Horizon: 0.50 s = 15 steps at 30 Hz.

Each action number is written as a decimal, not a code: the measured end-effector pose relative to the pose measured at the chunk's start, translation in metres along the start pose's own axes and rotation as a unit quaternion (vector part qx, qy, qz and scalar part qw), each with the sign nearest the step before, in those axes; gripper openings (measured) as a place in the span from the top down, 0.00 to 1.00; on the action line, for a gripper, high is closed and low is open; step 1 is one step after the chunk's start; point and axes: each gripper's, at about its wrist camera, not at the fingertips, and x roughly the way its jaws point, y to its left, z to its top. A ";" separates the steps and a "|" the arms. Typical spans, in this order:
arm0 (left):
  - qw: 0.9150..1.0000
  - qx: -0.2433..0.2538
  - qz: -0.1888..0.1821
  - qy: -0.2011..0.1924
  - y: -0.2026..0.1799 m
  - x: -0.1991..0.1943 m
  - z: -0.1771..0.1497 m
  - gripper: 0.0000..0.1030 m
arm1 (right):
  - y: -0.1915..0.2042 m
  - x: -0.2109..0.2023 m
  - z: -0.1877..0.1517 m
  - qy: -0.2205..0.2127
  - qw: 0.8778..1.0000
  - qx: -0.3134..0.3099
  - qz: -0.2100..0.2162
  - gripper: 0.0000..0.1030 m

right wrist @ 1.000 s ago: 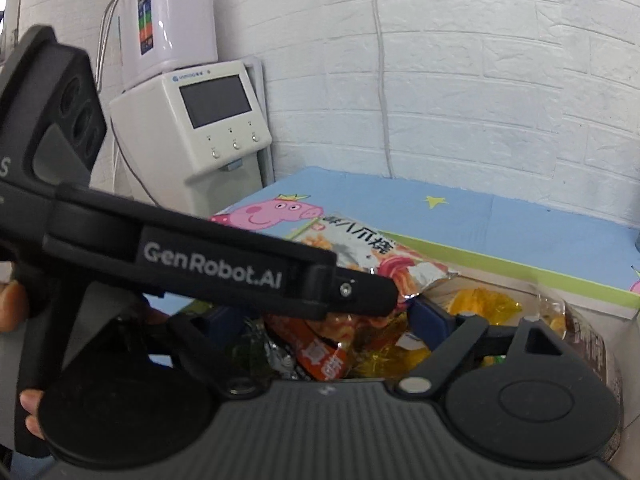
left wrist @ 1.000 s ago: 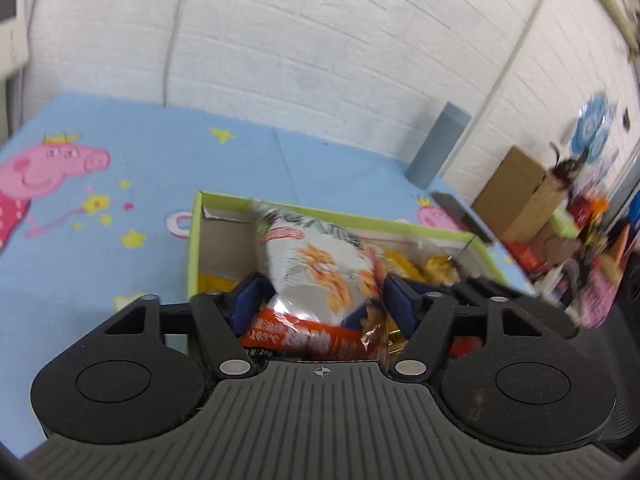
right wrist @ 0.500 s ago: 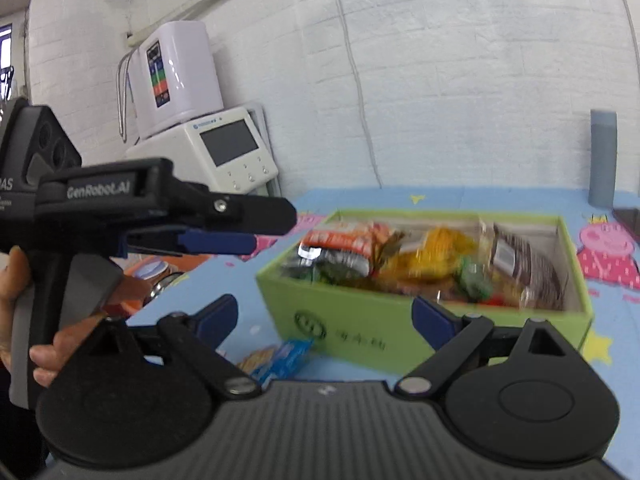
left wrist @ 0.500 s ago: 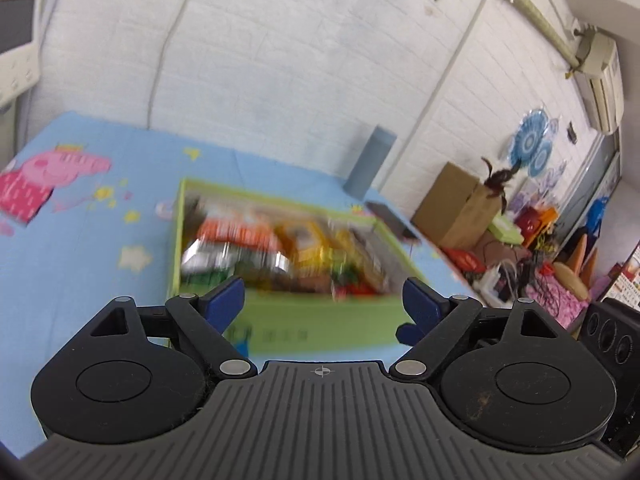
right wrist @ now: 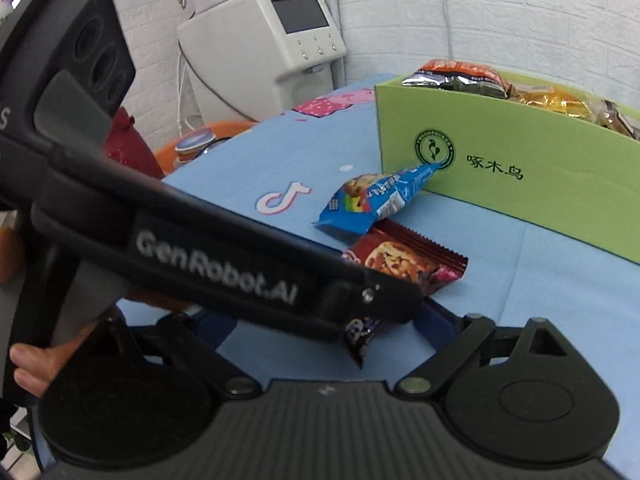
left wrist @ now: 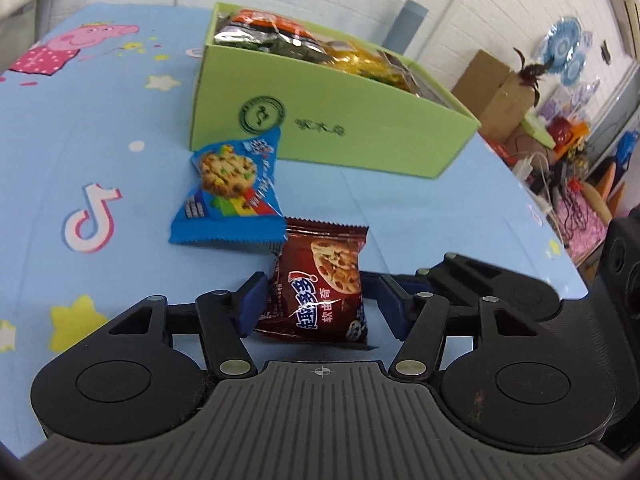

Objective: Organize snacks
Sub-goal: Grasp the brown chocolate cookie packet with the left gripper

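Snacks fill the green cardboard box [left wrist: 340, 120] at the back of my blue cartoon-print tabletop [left wrist: 80, 120], against a white brick wall [right wrist: 500, 12]. A white machine with a grey screen [right wrist: 276, 36] stands beside the table. My left gripper [left wrist: 320, 306] hangs low over the cloth, fingers spread either side of the glossy brown cookie packet [left wrist: 320, 288]; the left blue pad [left wrist: 252, 304] touches its edge, the right stands clear. My right gripper [right wrist: 324, 334] sits just beside it, fingers apart, the left tool crossing in front. A crinkly blue cookie packet [left wrist: 230, 196] lies between the brown one and the box, its corner overlapping the brown.
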 end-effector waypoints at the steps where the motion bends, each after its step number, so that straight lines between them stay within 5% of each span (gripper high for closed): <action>1: 1.000 0.003 -0.004 0.000 -0.006 -0.001 -0.005 0.56 | 0.000 -0.007 -0.003 -0.004 1.000 0.003 0.002 0.09; 8: 1.000 0.014 -0.028 0.002 -0.050 -0.010 -0.044 0.55 | 0.008 -0.055 -0.040 -0.005 1.000 0.003 -0.028 0.10; 15: 1.000 -0.001 -0.009 -0.018 -0.048 -0.021 -0.035 0.48 | -0.002 -0.077 -0.052 -0.032 0.996 0.024 -0.074 0.10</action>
